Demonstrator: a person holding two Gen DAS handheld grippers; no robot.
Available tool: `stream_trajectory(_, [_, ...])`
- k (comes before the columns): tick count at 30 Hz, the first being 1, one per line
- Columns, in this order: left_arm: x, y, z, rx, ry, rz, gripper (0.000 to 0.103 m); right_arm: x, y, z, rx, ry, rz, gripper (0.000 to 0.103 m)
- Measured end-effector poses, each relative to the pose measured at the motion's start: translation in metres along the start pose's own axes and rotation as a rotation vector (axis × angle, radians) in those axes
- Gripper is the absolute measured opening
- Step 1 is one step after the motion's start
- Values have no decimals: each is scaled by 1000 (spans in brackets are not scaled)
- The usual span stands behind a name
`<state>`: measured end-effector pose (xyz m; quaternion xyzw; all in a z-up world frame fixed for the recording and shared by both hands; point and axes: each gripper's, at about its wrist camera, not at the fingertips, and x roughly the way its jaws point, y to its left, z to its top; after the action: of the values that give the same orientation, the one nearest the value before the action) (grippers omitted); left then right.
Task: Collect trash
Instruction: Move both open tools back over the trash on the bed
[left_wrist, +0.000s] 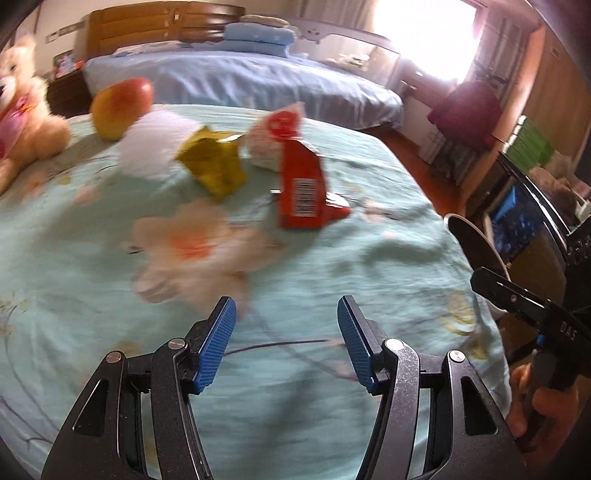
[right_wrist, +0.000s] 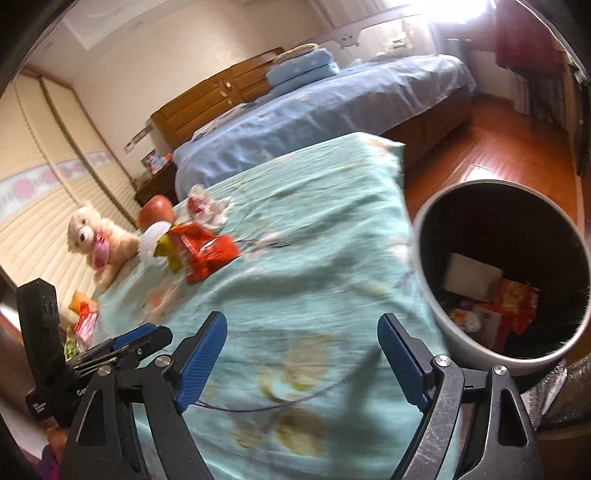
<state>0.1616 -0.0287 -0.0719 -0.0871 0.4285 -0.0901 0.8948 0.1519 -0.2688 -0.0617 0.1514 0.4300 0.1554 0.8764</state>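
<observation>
A red wrapper (left_wrist: 303, 192) lies on the teal floral bedspread (left_wrist: 332, 280), with a yellow-green wrapper (left_wrist: 214, 162), a crumpled white tissue (left_wrist: 151, 147) and a white-and-red packet (left_wrist: 273, 136) behind it. My left gripper (left_wrist: 287, 345) is open and empty, short of the red wrapper. My right gripper (right_wrist: 302, 360) is open and empty over the bed's near edge. The red wrapper (right_wrist: 203, 253) shows far left in the right wrist view. A round grey bin (right_wrist: 436, 295) holding trash stands beside the bed at right.
An apple (left_wrist: 122, 107) and a teddy bear (left_wrist: 22, 122) sit at the bed's far left. More wrappers (right_wrist: 83, 321) lie at the left edge. A blue bed (left_wrist: 240, 81) stands behind. Wooden floor (right_wrist: 491, 147) runs to the right. The right gripper's body (left_wrist: 535, 314) shows at right.
</observation>
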Motion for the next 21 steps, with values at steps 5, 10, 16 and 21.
stream_trajectory(5, [-5, 31, 3, -38, -12, 31, 58, 14, 24, 0, -43, 22, 27, 85])
stream_trajectory(10, [-9, 54, 11, -59, -26, 55, 58, 30, 48, 2, -78, 44, 48, 85])
stream_trajectory(16, [-7, 79, 24, -66, -34, 75, 58, 49, 71, 7, -115, 60, 58, 85])
stream_trajectory(21, [7, 100, 45, -50, -19, 63, 58, 65, 86, 14, -133, 63, 63, 85])
